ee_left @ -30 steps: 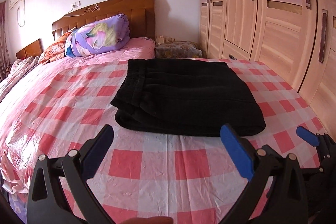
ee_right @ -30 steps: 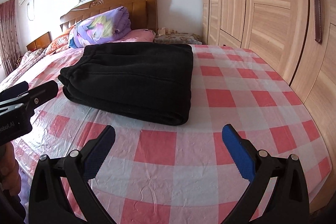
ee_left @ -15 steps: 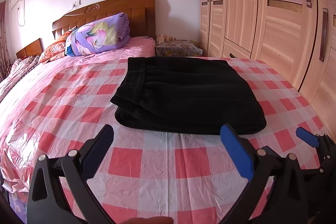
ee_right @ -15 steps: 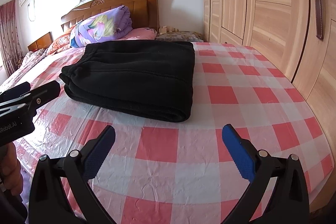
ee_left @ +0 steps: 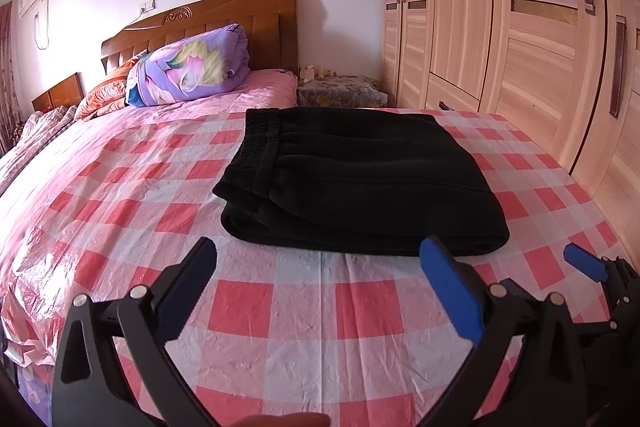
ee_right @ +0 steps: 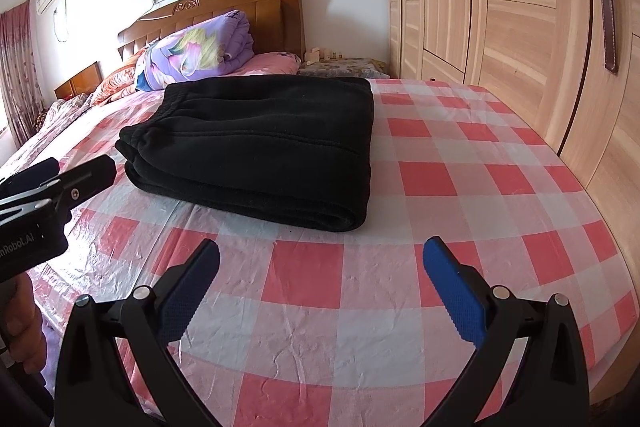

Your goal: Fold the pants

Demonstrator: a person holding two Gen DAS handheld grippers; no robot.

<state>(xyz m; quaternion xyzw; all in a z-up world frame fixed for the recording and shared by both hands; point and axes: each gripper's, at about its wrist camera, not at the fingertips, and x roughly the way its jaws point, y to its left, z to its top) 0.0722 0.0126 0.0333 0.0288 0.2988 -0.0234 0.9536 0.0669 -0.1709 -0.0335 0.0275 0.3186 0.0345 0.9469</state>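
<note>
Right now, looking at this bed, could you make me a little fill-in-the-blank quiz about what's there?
1. The folded pants are ____ in colour.
2. The pants lie on a pink and white ____ sheet.
3. The left gripper and the right gripper both have their jaws ____, holding nothing.
4. The purple rolled quilt rests against the wooden ____.

Missing words: black; checked; open; headboard
</note>
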